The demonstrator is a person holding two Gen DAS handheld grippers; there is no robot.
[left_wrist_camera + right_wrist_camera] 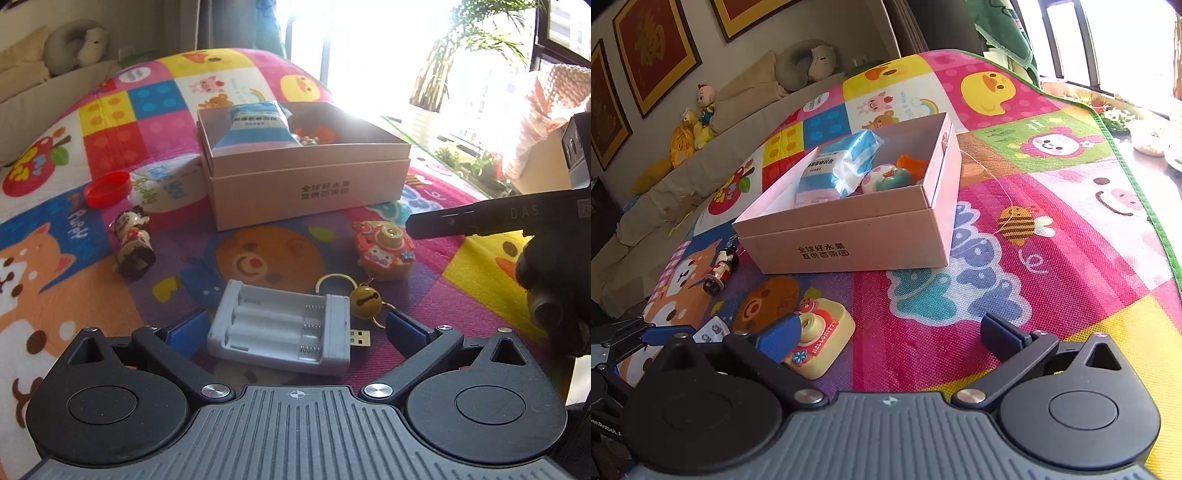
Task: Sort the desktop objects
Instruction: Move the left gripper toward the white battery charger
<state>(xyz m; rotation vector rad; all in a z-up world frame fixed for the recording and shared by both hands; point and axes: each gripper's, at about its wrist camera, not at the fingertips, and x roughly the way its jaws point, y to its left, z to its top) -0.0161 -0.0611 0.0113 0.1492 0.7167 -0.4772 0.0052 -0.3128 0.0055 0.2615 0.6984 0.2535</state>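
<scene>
Left wrist view: the left gripper (295, 328) stands wide open around the grey battery case (280, 326), holding nothing; the case lies flat on the mat (258, 258) between the blue pads, touching neither. Just past it lie a yellow bell (365, 301) on a ring and the toy camera (386, 245). A figurine (133, 242) and red lid (108, 188) lie left. The pink box (310, 192) sits beyond, open, holding a blue-white packet (256, 125) and an orange thing (321, 134) (unclear what).

Right wrist view: the right gripper (890, 334) is wide open and empty, its left pad just beside the camera (822, 343). In the box (849, 236) lie the packet (842, 162), a round pink-green toy (886, 177) and the orange piece (910, 162).
</scene>
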